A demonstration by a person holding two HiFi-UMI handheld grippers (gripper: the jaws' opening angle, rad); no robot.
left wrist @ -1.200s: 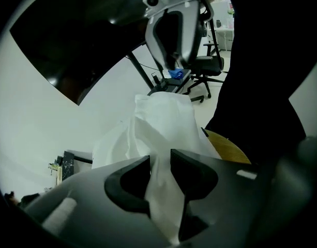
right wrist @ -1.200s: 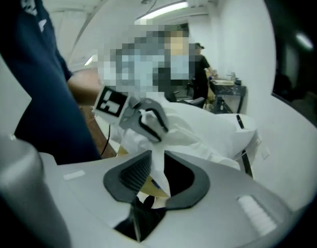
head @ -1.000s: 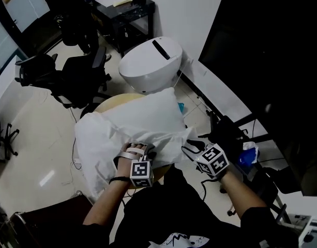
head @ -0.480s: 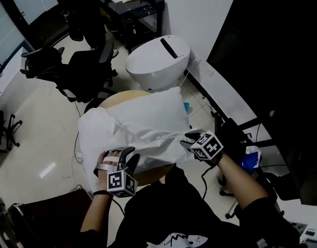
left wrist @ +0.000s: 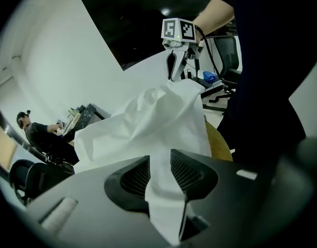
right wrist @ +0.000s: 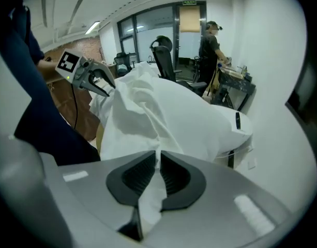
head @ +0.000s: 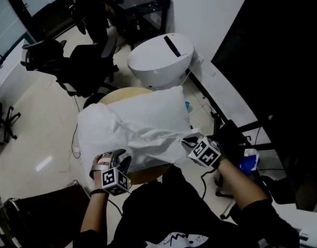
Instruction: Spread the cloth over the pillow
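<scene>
Left gripper [head: 123,160] and right gripper [head: 189,141], its jaws just closed, each pinch the cloth [head: 148,138] at the near edge of the round table [head: 122,93]; the bare pillow [head: 158,105] lies beyond both.

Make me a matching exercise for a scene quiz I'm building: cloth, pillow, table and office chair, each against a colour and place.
1 cloth
2 pillow
3 table
4 office chair

A black, on the floor beyond the table
B tan, round, under the pillow
C white, crumpled, draped over the pillow's near side
D white, smooth, lying on the table

Pairs: 1-C, 2-D, 3-B, 4-A
</scene>
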